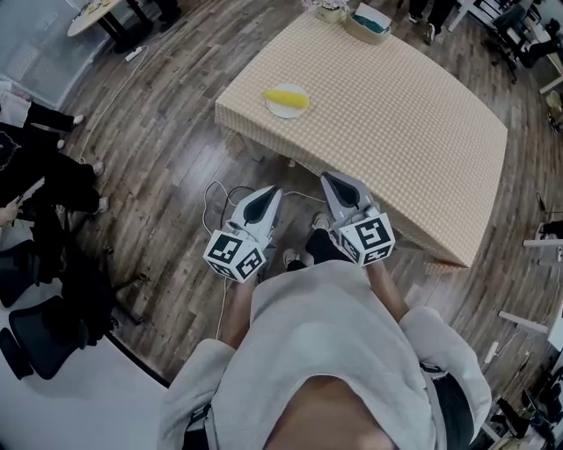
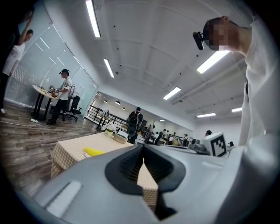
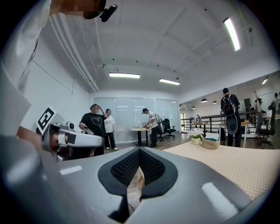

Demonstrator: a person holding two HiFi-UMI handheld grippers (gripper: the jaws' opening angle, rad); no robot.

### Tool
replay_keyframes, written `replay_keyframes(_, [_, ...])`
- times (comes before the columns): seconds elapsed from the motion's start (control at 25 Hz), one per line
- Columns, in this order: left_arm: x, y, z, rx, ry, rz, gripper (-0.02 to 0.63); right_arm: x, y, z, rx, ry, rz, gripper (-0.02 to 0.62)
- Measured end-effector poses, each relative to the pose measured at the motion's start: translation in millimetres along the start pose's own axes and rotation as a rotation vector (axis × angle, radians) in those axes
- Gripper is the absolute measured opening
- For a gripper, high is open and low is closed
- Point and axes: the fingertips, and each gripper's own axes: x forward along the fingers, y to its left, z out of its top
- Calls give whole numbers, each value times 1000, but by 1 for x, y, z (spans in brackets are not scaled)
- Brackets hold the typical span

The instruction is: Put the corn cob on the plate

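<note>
- The plate [image 1: 274, 110] is plain in the head view. In the left gripper view we can hardly make it out, and only the corn cob [image 2: 93, 151] shows there as a yellow streak.
- The flower pot [image 1: 331, 10] at the table's [image 1: 396, 114] far corner is cut by the picture's top edge. The basket [image 1: 368, 25] beside it holds something teal that is too small for us to name.
- Our own sleeves and the marker cubes hide the hands that carry the grippers.
- The left gripper [image 1: 271, 192] has its jaws closed tip to tip with nothing in them. Through the slot under the tips we see only checked cloth.
- The right gripper [image 1: 327, 178] is the same: its jaws are pressed together and empty.
- Both grippers hang over the wooden floor [image 1: 176, 132], just short of the table's near edge and well apart from the plate.
- We count one corn cob. It lies on the one plate, near the table's left corner.
- We count two grippers, one table, one basket and one flower pot.
- One white cable [image 1: 214, 198] loops on the floor by the left gripper.
- In the right gripper view we count at least four people [image 3: 94, 127] standing in the background. Farther figures are too small to count.
</note>
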Motion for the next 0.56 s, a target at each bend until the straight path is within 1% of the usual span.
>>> replay_keyframes(0.16, [-3,-11,4,13,-16,11,8,-11,-4,2,-2,-5,-1,-3])
replay_keyframes(0.32, [0,-21,13,22,-36,26,8,-17,-8,12,-27,-12,20,-3])
replay_keyframes(0.56, [19,-37,9,37,-35,17,8,-19,-23,14,-36,-21,34,-3])
